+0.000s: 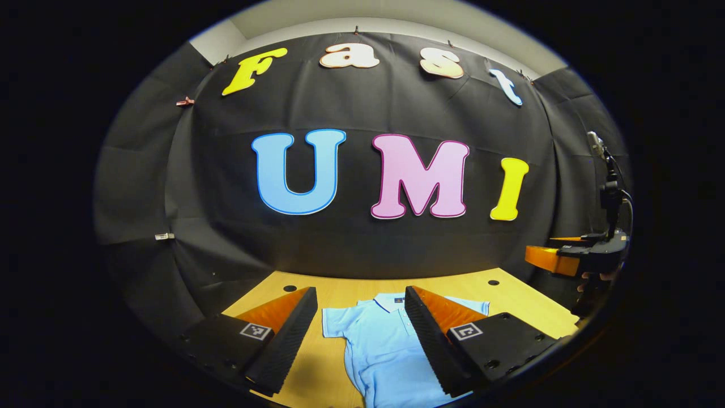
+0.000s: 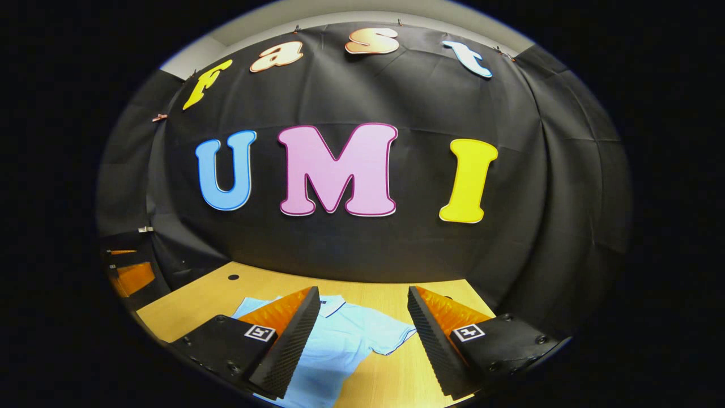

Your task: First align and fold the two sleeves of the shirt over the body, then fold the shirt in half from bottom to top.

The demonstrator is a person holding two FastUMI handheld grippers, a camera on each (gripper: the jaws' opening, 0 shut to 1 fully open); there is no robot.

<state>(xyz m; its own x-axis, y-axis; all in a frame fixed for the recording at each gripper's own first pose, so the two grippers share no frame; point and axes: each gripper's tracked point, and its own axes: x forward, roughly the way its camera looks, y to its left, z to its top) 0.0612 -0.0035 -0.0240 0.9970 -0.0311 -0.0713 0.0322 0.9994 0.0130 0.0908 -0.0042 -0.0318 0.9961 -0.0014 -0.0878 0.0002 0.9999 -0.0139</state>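
On the light wooden table [image 1: 512, 294], near its far edge, I see the pale blue short-sleeved polo shirt [image 1: 382, 345] lying flat, sleeves out. My left gripper [image 1: 361, 300] and right gripper [image 2: 363, 299] hover above it, fingers spread, pinching nothing.

The left gripper [image 1: 361, 294] hangs with its jaws spread wide, holding nothing. The right gripper [image 2: 362, 294] is likewise agape and empty, raised to the left's right.
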